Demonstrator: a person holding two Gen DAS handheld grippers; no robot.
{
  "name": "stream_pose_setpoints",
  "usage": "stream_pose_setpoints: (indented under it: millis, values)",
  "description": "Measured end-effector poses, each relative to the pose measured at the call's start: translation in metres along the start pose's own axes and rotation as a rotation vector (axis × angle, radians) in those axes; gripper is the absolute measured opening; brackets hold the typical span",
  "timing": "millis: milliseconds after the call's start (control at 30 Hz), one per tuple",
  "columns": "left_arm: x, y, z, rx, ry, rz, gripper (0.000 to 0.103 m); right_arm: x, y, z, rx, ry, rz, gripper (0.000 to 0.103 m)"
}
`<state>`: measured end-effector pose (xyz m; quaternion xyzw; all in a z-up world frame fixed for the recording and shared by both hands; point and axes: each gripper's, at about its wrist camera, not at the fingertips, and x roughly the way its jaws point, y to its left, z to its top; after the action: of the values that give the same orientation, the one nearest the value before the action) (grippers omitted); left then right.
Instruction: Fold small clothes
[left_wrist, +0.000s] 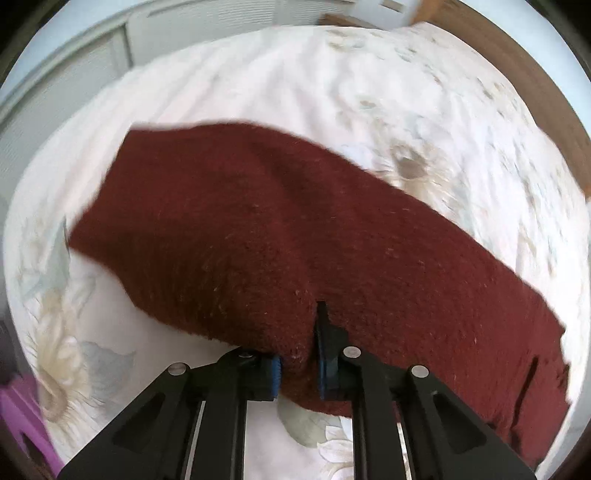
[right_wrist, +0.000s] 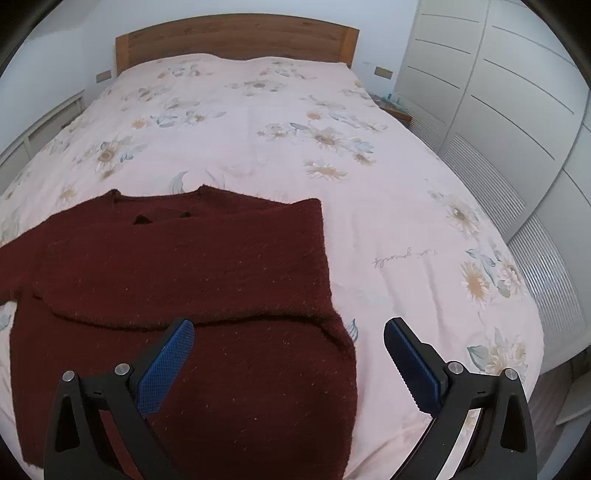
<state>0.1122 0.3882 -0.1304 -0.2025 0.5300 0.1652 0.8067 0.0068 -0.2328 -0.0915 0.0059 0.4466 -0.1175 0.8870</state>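
Left gripper (left_wrist: 297, 365) is clamped on a fold of the sweater (left_wrist: 295, 236); knit is bunched between the blue pads (left_wrist: 274, 373), jaws nearly together. Right gripper (right_wrist: 288, 347) is held wide apart with nothing between the pads, hovering over the sweater's lower right corner; one pad (right_wrist: 166, 365) is over the knit, the other over bare bedspread (right_wrist: 332, 110).

In the right view the sweater (right_wrist: 184, 277) is laid flat on the near left part of the bed, neckline toward the headboard (right_wrist: 236, 37), hem toward the camera. Its long axis is taken to run neck to hem, roughly along the bed. The right sleeve is already folded across the chest; its lower edge crosses the body just ahead of the right gripper. The other sleeve is spread out to the left, running off frame.

In the left view a long maroon strip is seen stretching away from the pinch to both sides, diagonally across the frame; this is judged to be that left sleeve or side edge, but which exactly cannot be told through the blur.

Key relation: the pinched part lies on the left side, the body to its right, so the fold is judged to go rightward across the long axis. Left hand is nearer and already holding; right gripper is free beside the hem corner.
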Motion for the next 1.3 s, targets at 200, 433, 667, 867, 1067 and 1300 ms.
stream_pose_setpoints:
  millis: [200,433,667,867,1067,1300]
  values:
    - [-0.045,-0.046,-0.007,0.157,-0.051,-0.008,0.011,0.005,-0.002,0.01,-0.01,-0.004,0.025,0.103]
    - [-0.072,-0.138,-0.018,0.326,-0.075,-0.071,0.01,0.009,0.001,0.022,-0.029,-0.018,0.068,0.103]
    - [-0.069,-0.242,-0.047,0.482,-0.075,-0.165,0.01,0.012,-0.008,0.028,-0.012,-0.026,0.097,0.103]
    - [-0.066,-0.322,-0.083,0.606,-0.062,-0.25,0.01,0.01,-0.02,0.034,0.026,-0.037,0.114,0.103]
    - [-0.05,-0.388,-0.129,0.742,-0.042,-0.28,0.01,0.013,-0.032,0.027,0.047,-0.027,0.117,0.103]
    - [-0.01,-0.418,-0.175,0.822,-0.022,-0.213,0.01,0.026,-0.043,0.007,0.083,0.019,0.118,0.103]
